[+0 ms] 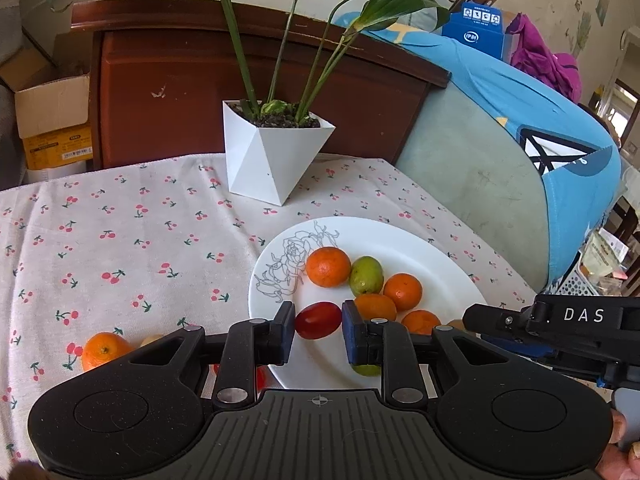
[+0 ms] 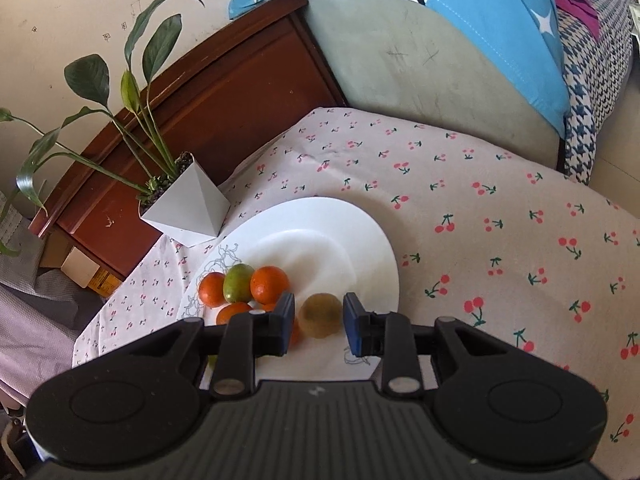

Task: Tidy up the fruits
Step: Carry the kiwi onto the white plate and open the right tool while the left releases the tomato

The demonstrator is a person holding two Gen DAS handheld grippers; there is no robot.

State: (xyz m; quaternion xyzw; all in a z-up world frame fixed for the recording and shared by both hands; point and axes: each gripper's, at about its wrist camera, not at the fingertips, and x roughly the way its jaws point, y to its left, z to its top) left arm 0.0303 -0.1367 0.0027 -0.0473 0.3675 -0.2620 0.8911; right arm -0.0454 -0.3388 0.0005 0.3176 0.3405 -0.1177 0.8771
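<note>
A red grape tomato (image 1: pixel 318 320) is held between the pads of the left gripper (image 1: pixel 318 330) over the near rim of the white plate (image 1: pixel 420 240). A brownish kiwi-like fruit (image 2: pixel 321 315) is clasped by the right gripper (image 2: pixel 320 322) above the same plate, beside the mandarins (image 2: pixel 269 283) lying on it.

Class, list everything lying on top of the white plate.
On the white plate: orange citrus fruits, a green fruit, a red fruit and a brownish fruit. The tongs cover part of the plate.
</note>
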